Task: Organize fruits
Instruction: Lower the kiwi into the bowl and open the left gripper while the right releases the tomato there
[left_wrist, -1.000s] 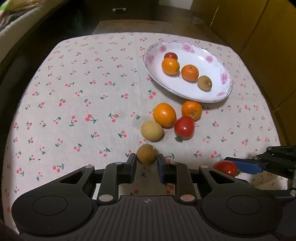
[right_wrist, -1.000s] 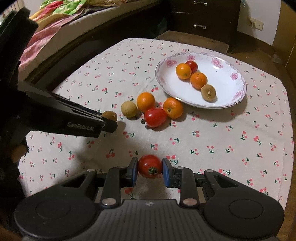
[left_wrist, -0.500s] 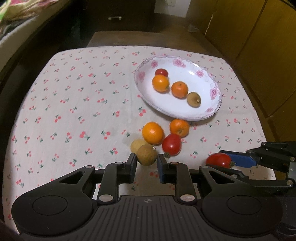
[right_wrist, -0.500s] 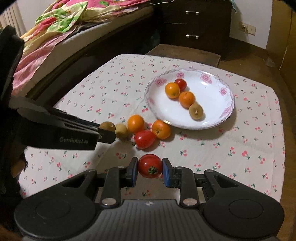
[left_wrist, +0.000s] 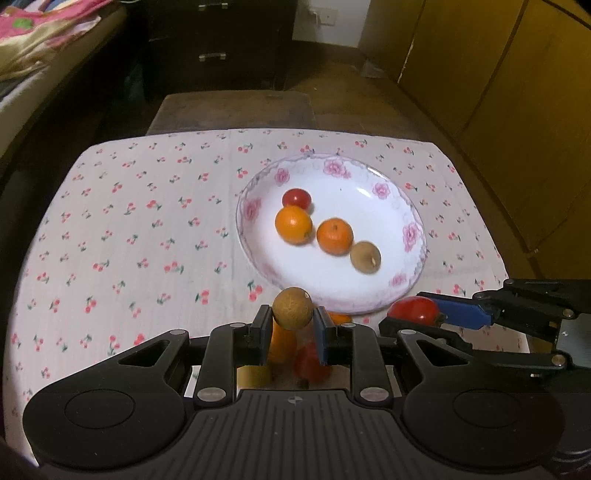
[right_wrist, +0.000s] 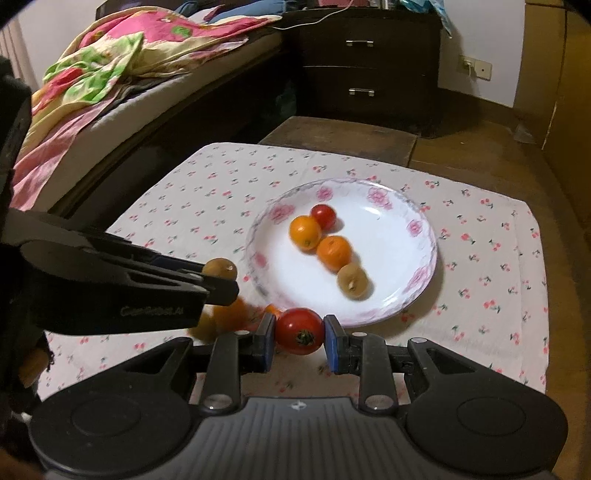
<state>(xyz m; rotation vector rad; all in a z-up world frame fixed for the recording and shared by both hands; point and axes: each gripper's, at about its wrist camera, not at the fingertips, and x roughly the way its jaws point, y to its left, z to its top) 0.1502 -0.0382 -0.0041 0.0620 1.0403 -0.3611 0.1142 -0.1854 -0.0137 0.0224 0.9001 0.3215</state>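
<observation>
My left gripper (left_wrist: 293, 325) is shut on a brown round fruit (left_wrist: 292, 308) and holds it above the table, just short of the near rim of the white flowered plate (left_wrist: 384, 295). My right gripper (right_wrist: 300, 341) is shut on a red tomato (right_wrist: 299, 331), also lifted near the plate's (right_wrist: 424, 280) near rim. The plate holds a small tomato (left_wrist: 296, 198), two oranges (left_wrist: 293, 224) (left_wrist: 334, 236) and a brown fruit (left_wrist: 365, 257). Loose fruit, an orange (left_wrist: 281, 341) and a tomato (left_wrist: 309, 363), lie on the cloth under my left gripper, partly hidden.
The table has a cherry-print cloth (left_wrist: 129, 240). A bed with bright bedding (right_wrist: 122, 62) is at the left, a dark dresser (right_wrist: 365, 62) behind, wooden cabinets (left_wrist: 509, 92) at the right. A low wooden stool (left_wrist: 232, 110) stands beyond the table's far edge.
Both grippers have risen with their fruit and moved forward toward the plate. The loose fruit on the cloth now lies beneath and behind the fingers.
</observation>
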